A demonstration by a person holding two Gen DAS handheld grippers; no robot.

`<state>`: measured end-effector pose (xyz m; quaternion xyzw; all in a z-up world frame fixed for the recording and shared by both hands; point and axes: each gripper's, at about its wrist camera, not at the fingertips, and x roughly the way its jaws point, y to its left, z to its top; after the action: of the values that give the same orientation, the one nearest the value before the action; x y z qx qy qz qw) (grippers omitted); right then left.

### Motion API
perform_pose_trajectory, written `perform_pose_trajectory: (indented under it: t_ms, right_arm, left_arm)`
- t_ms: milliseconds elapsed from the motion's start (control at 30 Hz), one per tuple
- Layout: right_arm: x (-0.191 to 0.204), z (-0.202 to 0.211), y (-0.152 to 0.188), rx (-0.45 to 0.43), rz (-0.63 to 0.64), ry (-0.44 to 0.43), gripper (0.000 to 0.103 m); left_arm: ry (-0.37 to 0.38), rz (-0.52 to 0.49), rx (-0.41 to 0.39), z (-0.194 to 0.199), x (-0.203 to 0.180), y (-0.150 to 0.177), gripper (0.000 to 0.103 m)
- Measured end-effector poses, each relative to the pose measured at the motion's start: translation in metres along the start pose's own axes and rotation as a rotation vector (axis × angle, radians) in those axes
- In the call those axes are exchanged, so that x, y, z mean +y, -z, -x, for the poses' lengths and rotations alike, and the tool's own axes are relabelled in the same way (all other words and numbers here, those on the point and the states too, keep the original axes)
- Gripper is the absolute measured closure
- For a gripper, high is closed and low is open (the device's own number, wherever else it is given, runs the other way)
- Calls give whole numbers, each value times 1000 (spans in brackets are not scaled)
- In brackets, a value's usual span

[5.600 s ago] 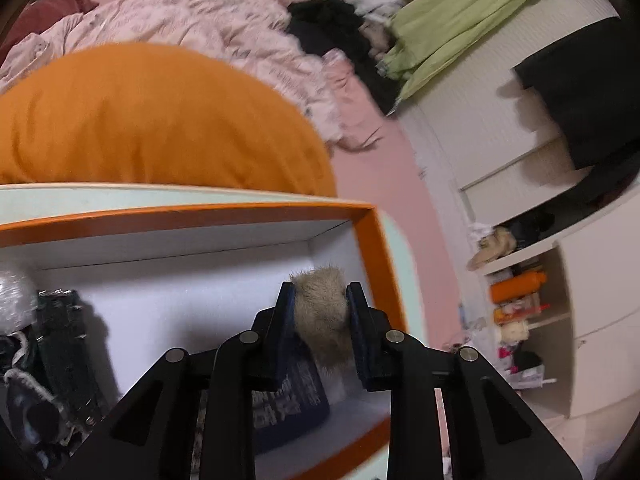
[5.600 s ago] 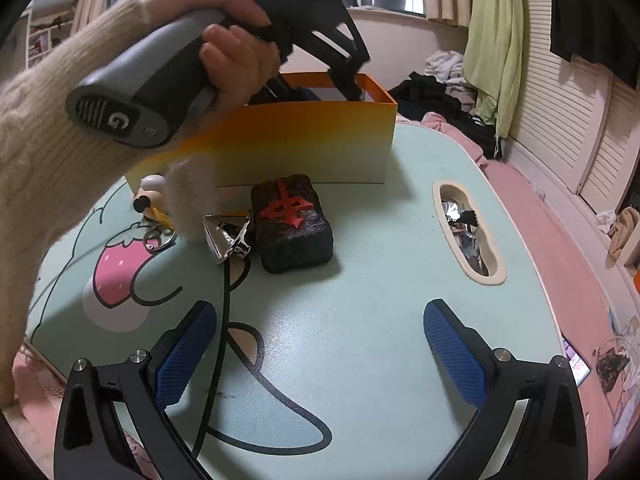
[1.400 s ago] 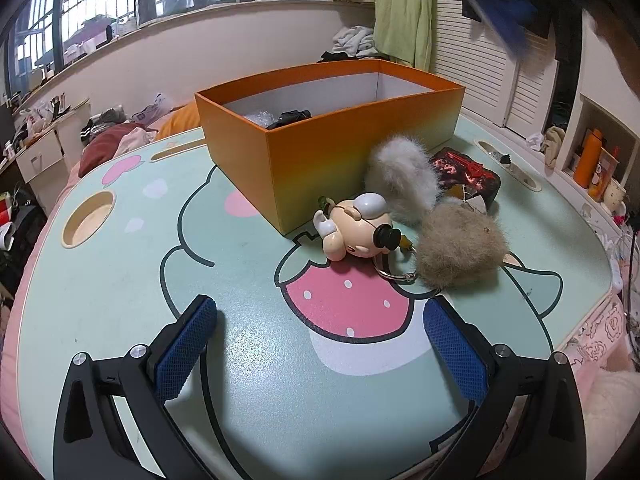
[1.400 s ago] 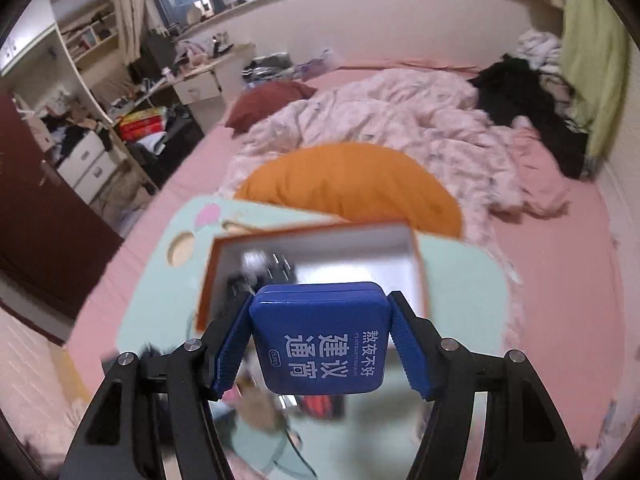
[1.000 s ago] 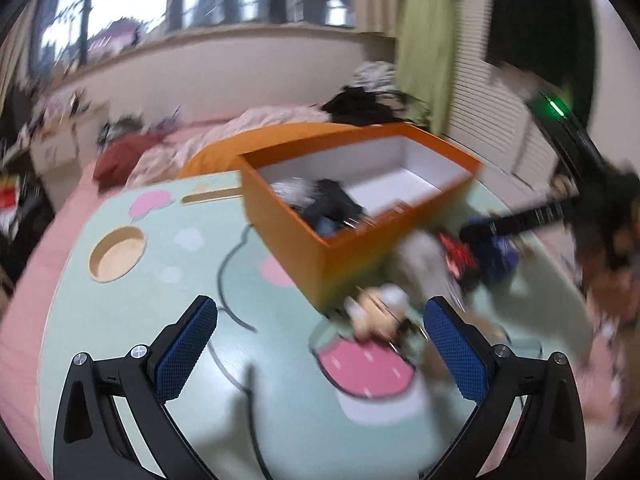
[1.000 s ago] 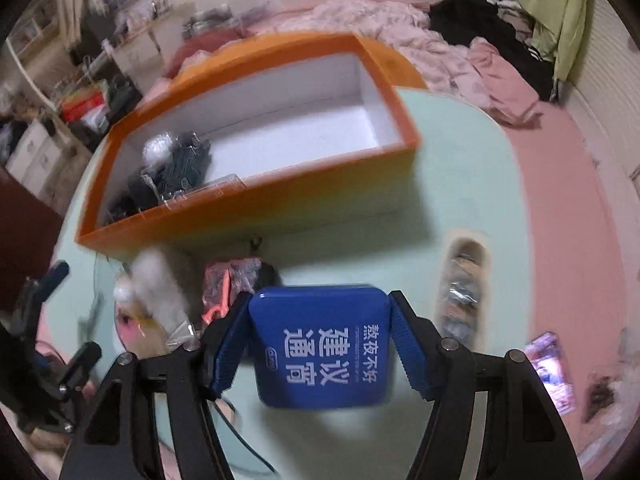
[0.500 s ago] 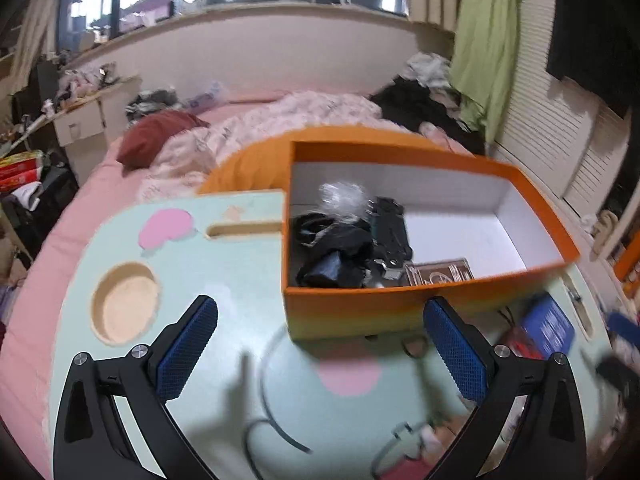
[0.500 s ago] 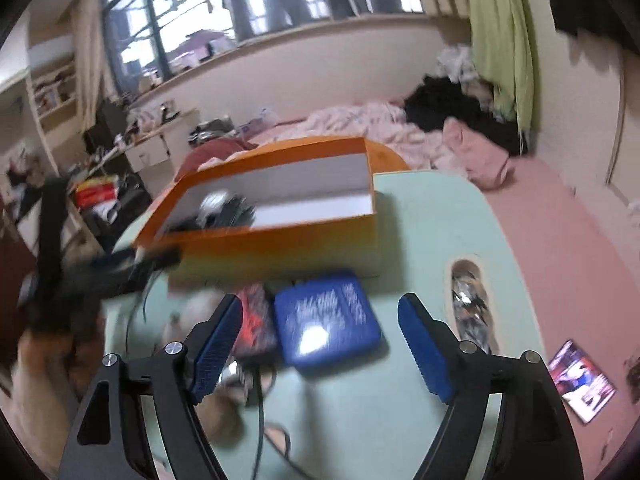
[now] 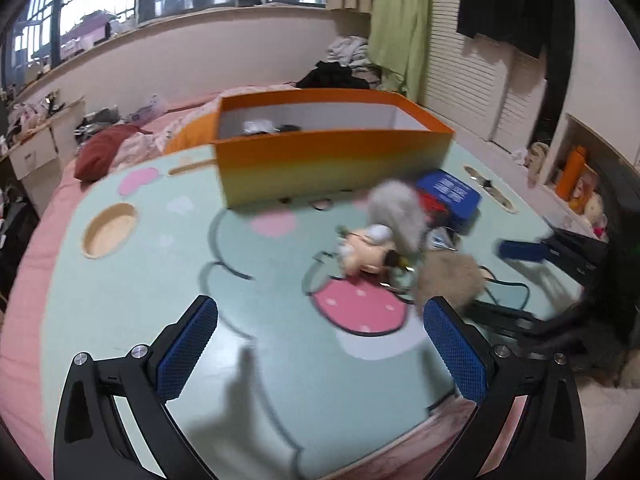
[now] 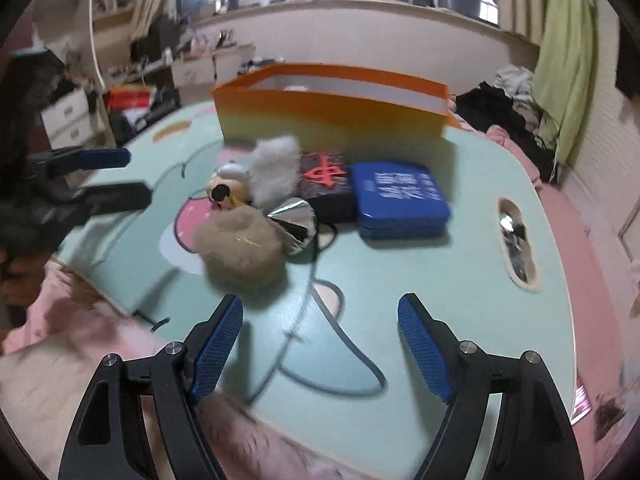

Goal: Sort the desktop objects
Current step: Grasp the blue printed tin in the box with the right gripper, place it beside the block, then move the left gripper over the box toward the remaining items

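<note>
An orange box stands at the far side of the mint cartoon table, with dark items inside. In front of it lie a blue tin, a dark block with a red character, a white pompom, a toy figure, a silver clip and a beige pompom. My right gripper is open and empty, just short of the beige pompom. My left gripper is open and empty, left of the toys.
A round cutout sits at the table's left and a slot cutout holding small items at its right. The near table edge lies just under both grippers. A bed with bedding lies behind the box. Shelves with an orange bottle stand at the right.
My right gripper let go of the blue tin, which now lies on the table beside the dark block, and drew back. My left gripper dropped from above the box to the table's front.
</note>
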<state>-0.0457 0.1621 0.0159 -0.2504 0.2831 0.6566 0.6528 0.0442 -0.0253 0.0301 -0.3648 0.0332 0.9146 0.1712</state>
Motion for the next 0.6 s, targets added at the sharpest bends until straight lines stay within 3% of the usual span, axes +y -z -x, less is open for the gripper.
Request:
perform_pose_trajectory:
  t_ms: [100, 233, 300, 433, 467, 500, 533, 600]
  right_arm:
    - [-7, -16, -19, 9, -57, 21, 23]
    - [-22, -10, -30, -55, -146, -8, 23]
    - [-22, 2, -22, -75, -144, -19, 23]
    - [-22, 9, 2, -72, -136, 55, 21]
    - [-21, 7, 8, -86, -128, 82, 19]
    - [-18, 4, 8, -90, -118, 106, 14]
    - [-18, 1, 9, -103, -120, 114, 3]
    - [-20, -2, 7, -112, -135, 123, 0]
  left_arm:
    - [6, 5, 29, -14, -8, 2, 0]
    - [-10, 12, 14, -14, -7, 10, 0]
    - [-18, 24, 8, -13, -6, 12, 0]
    - [-54, 43, 38, -26, -6, 18, 0]
    - [-111, 20, 32, -28, -9, 20, 0]
    - [-123, 11, 14, -29, -9, 20, 0]
    - [-119, 18, 8, -30, -7, 20, 0]
    - [-127, 23, -7, -30, -6, 20, 0]
